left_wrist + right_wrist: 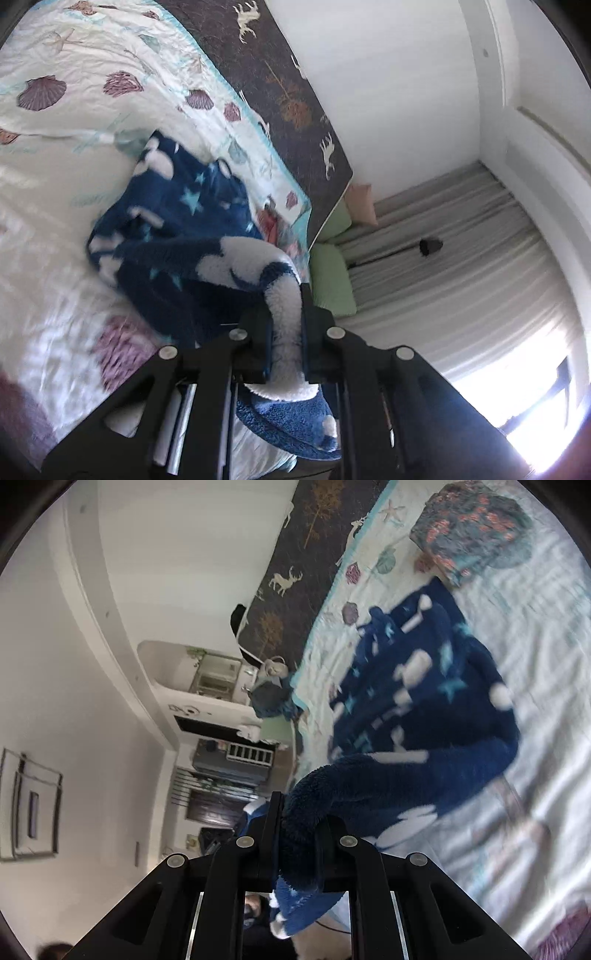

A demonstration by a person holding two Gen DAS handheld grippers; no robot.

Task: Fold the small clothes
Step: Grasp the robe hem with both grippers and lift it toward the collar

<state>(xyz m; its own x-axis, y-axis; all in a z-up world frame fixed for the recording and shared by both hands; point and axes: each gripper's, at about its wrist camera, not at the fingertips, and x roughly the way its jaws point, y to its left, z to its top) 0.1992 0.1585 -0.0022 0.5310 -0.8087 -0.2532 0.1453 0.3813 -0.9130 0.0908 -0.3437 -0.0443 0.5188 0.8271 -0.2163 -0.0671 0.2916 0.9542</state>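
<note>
Left wrist view: we judge the navy fleece garment (173, 229) soft, bulky, non-slippery; left gripper (286, 328) and right gripper (301, 830) jaws each pinch its edge.

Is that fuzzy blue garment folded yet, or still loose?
Loose. The garment lies rumpled on the bed, one edge pinched in the left gripper, another in the right gripper.

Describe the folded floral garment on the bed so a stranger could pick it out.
On the seashell quilt, look past the navy star-print fleece toward the dark deer-print headboard. The folded floral garment lies there, the only grey-green piece with coral flowers.
</note>
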